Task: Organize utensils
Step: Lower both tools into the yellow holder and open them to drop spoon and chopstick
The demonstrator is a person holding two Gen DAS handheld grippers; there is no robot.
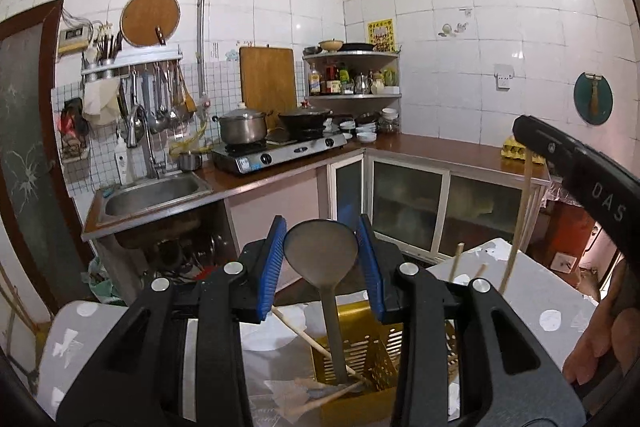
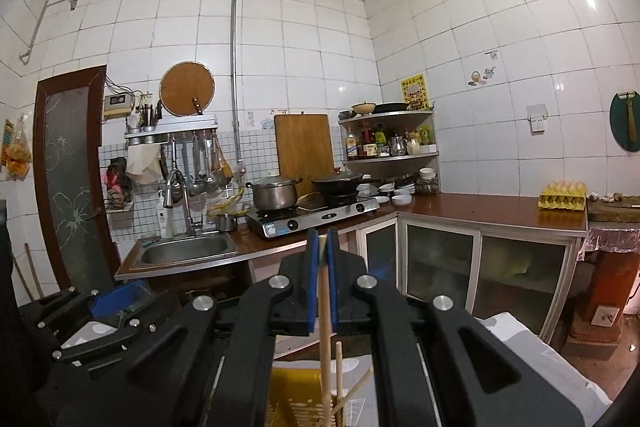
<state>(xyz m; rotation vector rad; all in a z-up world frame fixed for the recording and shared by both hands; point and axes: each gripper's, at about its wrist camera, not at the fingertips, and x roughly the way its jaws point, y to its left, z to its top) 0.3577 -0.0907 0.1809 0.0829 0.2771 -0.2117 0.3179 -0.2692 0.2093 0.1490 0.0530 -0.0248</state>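
Above slotted yellow plastic basket (image 1: 360, 359): left hand-held gripper (image 1: 322, 259) clamps dull grey metal spoon (image 1: 321, 247); right hand-held gripper (image 2: 323, 287) pinches pale wooden chopstick (image 2: 325, 339).

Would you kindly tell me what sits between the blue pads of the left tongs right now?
The bowl of a metal ladle, its handle running down into the yellow utensil basket, seen in the left wrist view.
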